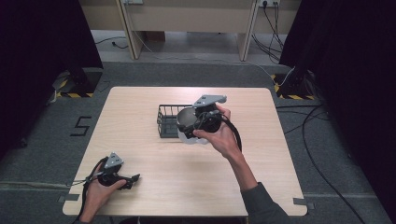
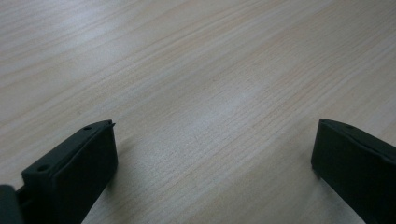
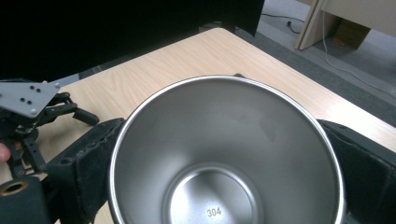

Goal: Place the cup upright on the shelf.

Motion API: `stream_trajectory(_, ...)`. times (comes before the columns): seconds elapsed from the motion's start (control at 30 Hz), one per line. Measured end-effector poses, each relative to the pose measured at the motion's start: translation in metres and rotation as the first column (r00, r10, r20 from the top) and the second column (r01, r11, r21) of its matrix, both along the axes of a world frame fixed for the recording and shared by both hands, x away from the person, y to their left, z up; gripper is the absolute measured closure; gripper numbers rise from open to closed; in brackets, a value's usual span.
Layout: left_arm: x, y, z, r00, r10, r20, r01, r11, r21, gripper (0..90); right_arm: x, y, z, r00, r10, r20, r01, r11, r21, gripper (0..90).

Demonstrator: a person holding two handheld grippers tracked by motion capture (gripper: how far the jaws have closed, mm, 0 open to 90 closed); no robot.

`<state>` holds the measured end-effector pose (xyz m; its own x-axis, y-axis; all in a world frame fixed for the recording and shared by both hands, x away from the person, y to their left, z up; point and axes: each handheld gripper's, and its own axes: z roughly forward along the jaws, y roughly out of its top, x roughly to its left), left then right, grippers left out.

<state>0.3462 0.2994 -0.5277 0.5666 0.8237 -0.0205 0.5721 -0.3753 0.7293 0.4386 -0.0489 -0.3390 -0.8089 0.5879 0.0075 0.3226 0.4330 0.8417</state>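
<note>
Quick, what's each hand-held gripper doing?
Left hand-held gripper: open, empty, over the table.
Right hand-held gripper: shut on the steel cup.

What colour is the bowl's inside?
Plain silver steel bowl, stamped 304; the right gripper view shows it best.

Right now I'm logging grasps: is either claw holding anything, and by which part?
The right claw holds a steel cup by its outer wall, one jaw on each side. The left claw is open over bare table, holding nothing.
</note>
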Motion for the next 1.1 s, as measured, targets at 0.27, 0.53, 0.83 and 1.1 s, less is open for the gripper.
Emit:
stream_trajectory(0.27, 0.000, 0.000, 0.000, 1.0000, 0.000, 0.000, 0.000, 1.0000, 0.000, 0.0, 0.010, 0.001, 0.009, 0.9999, -0.008, -0.008, 0.008, 1.000, -0.013, 6.2)
stream_trajectory(0.53, 0.000, 0.000, 0.000, 1.0000, 0.000, 0.000, 0.000, 1.0000, 0.000, 0.0, 0.015, 0.003, 0.020, 0.9999, -0.013, 0.002, 0.013, 1.000, -0.012, 6.2)
stream_trajectory(0.83, 0.000, 0.000, 0.000, 1.0000, 0.000, 0.000, 0.000, 1.0000, 0.000, 0.0, 0.027, 0.003, 0.025, 0.9993, -0.037, -0.002, 0.037, 0.999, -0.013, 6.2)
stream_trajectory(1.1, 0.000, 0.000, 0.000, 1.0000, -0.001, -0.001, 0.001, 1.0000, 0.000, 0.0, 0.043, 0.000, 0.027, 0.9969, -0.077, -0.011, 0.077, 0.997, -0.017, 6.2)
